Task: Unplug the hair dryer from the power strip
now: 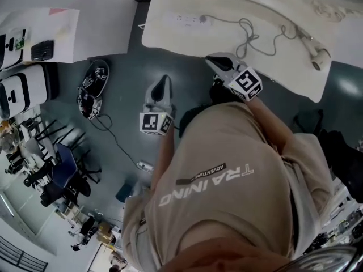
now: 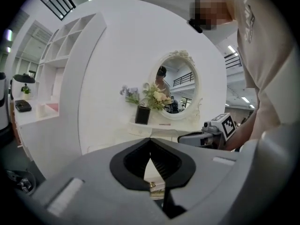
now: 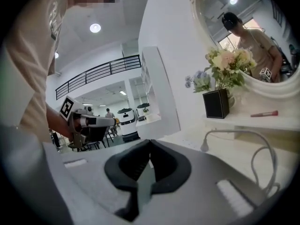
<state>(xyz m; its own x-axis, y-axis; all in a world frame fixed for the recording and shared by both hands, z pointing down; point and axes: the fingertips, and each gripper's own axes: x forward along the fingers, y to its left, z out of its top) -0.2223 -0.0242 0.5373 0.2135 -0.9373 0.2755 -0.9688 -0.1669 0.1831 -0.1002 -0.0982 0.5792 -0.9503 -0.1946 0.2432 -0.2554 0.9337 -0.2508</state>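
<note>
In the head view a white power strip (image 1: 186, 20) lies on the white table (image 1: 170, 38), with a plug (image 1: 205, 20) at its right end. A grey cable (image 1: 249, 35) loops right to the white hair dryer (image 1: 315, 51) near the table's right end. My right gripper (image 1: 212, 60) hovers at the table's front edge, shut and empty, a little below the plug. My left gripper (image 1: 163, 80) is over the floor in front of the table, also shut on nothing. The right gripper view shows the plug (image 3: 205, 146) and cable (image 3: 262, 153) just beyond the shut right gripper (image 3: 149, 144).
An oval mirror (image 2: 176, 86), flowers (image 2: 157, 96) and a black vase (image 2: 142, 115) stand at the table's back. A black-and-white device (image 1: 93, 86) with a cord lies on the grey floor at left. White shelving (image 2: 56, 69) is left of the table. Dark bags (image 1: 334, 146) sit at right.
</note>
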